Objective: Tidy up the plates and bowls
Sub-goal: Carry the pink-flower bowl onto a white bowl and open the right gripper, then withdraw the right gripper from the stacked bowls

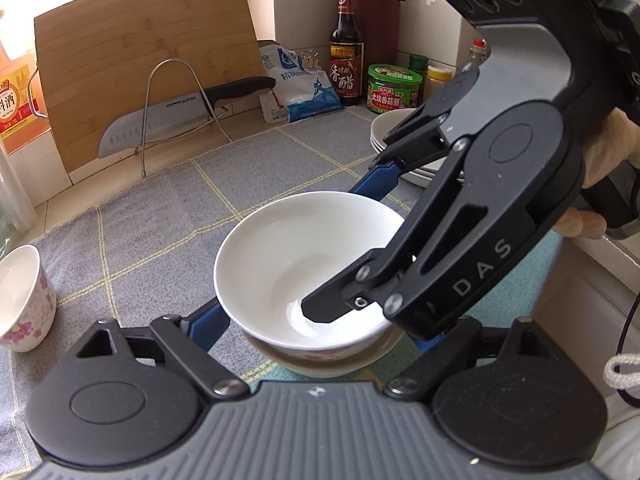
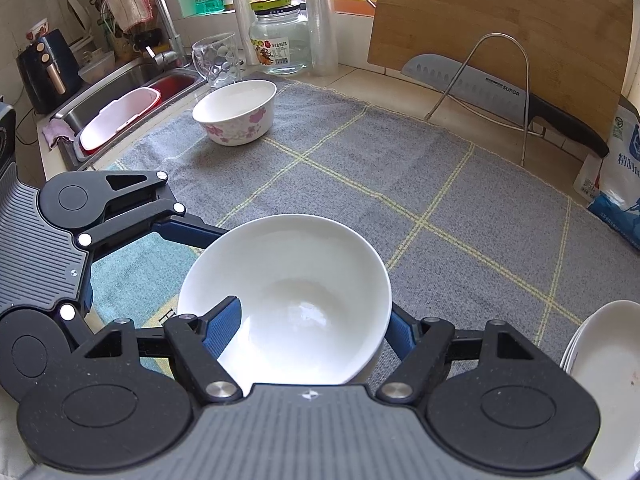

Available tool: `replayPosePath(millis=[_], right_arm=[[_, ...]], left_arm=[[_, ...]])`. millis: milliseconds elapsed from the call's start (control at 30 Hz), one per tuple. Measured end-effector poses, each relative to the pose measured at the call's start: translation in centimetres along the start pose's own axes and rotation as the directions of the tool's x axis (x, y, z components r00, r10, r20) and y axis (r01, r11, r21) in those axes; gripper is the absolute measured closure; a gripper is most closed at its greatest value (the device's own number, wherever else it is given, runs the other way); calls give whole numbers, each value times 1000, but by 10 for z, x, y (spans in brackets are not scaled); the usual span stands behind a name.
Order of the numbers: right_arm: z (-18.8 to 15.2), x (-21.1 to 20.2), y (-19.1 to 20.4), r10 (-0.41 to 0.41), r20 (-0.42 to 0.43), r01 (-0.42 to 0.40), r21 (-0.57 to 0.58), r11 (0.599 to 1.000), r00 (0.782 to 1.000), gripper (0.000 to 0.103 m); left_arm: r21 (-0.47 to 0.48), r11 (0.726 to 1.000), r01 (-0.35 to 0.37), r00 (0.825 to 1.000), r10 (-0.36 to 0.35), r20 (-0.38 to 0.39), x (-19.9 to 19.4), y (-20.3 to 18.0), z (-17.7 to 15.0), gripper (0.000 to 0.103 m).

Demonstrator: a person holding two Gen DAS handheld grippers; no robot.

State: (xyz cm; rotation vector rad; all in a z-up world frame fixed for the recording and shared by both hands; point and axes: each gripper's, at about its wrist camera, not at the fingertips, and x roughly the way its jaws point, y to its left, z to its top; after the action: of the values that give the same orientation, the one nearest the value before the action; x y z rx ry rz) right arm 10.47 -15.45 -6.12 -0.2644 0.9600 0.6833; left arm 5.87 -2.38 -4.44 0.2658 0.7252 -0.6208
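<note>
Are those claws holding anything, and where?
Right gripper pinches the top white bowl by its near rim. Left gripper straddles the bowls; grip unclear.

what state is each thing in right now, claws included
white bowl, upright, empty, sitting in lower bowl
lower bowl, upright, under white bowl
far bowl, upright, empty, on mat
plates, stacked
right claw, shut on white bowl's wall
left claw, wide around the bowls, grip unclear

Glossy ceramic on woven cloth

Smooth white bowl (image 2: 288, 292); rough grey mat (image 2: 400, 200); matt wooden board (image 2: 500, 20) behind it.
</note>
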Motion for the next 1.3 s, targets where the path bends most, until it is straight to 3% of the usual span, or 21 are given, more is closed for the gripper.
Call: replayPosePath(millis=[400, 500, 567, 667, 1000, 1300], right_arm=[[-4, 3, 3, -37, 10, 37, -19, 999, 999, 22], [-5, 1, 4, -65, 36, 66, -26, 997, 997, 12], [-4, -3, 4, -83, 68, 85, -27, 996, 994, 0], [-3, -11, 5, -55, 106, 59, -31, 998, 993, 0], [3, -20, 19, -127, 135, 140, -92, 986, 983, 0], [13, -19, 28, -146, 170, 163, -91, 982, 975, 0]], left_arm=[[16, 1000, 19, 1000, -19, 1, 3, 3, -2, 10], [46, 999, 9, 1000, -9, 10, 2, 0, -3, 8], [57, 998, 6, 1000, -6, 9, 1, -1, -3, 7], [39, 999, 11, 1000, -11, 2, 0, 2, -4, 7], [21, 1000, 16, 1000, -15, -12, -16, 11, -13, 7], [-25, 998, -60, 998, 60, -5, -36, 36, -27, 7]])
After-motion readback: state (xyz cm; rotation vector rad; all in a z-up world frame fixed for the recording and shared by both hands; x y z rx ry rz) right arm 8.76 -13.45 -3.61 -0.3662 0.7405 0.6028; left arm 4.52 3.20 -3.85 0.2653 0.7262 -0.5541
